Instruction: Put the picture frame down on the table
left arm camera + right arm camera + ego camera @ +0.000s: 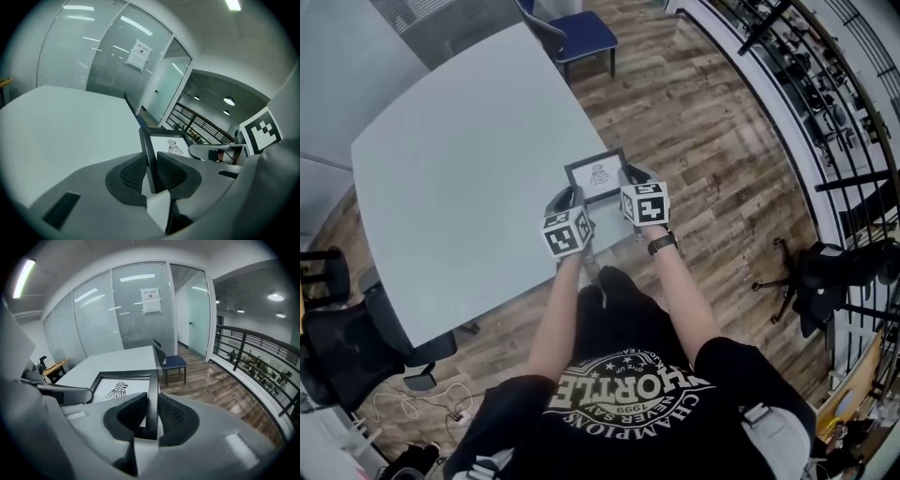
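Note:
A small black picture frame [598, 174] with a white print of a bird-like figure is held between both grippers over the near right part of the pale table [459, 178]. My left gripper [570, 208] is shut on the frame's left edge [149, 154]. My right gripper [636, 187] is shut on the frame's right edge [152, 397]. The frame [123, 389] lies nearly flat, face up. Whether it touches the tabletop I cannot tell.
A blue chair [581, 36] stands at the table's far corner. Black office chairs [337, 337] are at the left, another [834, 272] on the wooden floor at the right. A railing [825, 103] runs along the right side. Glass walls [117, 310] lie beyond the table.

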Demonstrator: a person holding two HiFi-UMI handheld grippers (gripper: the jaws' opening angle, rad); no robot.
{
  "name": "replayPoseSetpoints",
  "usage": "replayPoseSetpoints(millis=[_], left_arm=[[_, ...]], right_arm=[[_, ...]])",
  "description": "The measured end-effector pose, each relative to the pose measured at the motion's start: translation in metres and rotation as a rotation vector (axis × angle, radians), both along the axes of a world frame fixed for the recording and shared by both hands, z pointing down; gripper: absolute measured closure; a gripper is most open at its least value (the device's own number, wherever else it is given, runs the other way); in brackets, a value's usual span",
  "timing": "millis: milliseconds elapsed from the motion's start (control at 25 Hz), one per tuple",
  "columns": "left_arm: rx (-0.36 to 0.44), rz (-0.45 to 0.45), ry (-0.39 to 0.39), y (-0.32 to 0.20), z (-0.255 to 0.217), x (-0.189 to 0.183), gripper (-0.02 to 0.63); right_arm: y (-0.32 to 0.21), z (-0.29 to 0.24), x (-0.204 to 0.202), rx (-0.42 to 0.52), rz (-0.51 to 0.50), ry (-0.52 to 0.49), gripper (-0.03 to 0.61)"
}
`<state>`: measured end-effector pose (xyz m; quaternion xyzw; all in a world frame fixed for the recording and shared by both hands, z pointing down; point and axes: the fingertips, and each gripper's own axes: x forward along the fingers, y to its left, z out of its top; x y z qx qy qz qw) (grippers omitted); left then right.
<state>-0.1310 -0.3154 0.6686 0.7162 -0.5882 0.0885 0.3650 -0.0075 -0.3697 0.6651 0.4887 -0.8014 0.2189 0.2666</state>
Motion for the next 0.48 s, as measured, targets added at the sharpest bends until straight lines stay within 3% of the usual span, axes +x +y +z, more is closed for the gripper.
replayPoseSetpoints(millis=[200,480], left_arm=[[-0.108,0.030,0.048,-0.019,0.057,0.004,0.541],[-0.202,0.013,0.017,-0.033,0.117,0.003,0.538]], right_arm=[[-0.021,0.057,0.003,-0.091,-0.018,0.044,0.512],[-0.040,0.120,-0.005,-0.165,-0.093,0.088,0.511]])
